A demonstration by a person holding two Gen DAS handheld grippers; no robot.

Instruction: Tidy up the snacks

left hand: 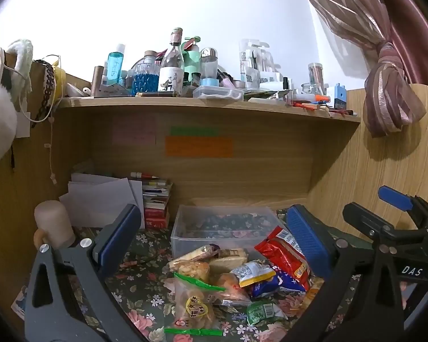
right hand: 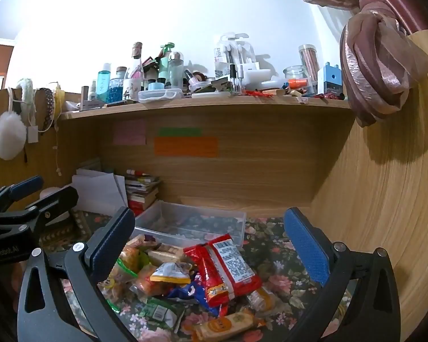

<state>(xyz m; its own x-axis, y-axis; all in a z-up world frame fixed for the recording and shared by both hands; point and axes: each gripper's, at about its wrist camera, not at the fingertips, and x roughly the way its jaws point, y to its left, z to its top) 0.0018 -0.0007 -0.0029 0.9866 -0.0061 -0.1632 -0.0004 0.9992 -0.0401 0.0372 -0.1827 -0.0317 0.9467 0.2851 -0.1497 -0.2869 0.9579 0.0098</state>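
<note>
right hand-held gripper [left hand: 391, 256]: "DAS" | left hand-held gripper [right hand: 8, 252]: "GenRobot.AI"

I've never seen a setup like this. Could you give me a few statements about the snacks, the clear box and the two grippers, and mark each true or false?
1. The clear plastic box holds no snacks. True.
2. The red packet lies on the snack pile. True.
3. The left gripper grips a packet. False: it is open, holding nothing.
4. The right gripper is shut. False: its jaws stand wide apart.
5. The snacks sit on the upper shelf. False: they lie on the floral cloth below.
</note>
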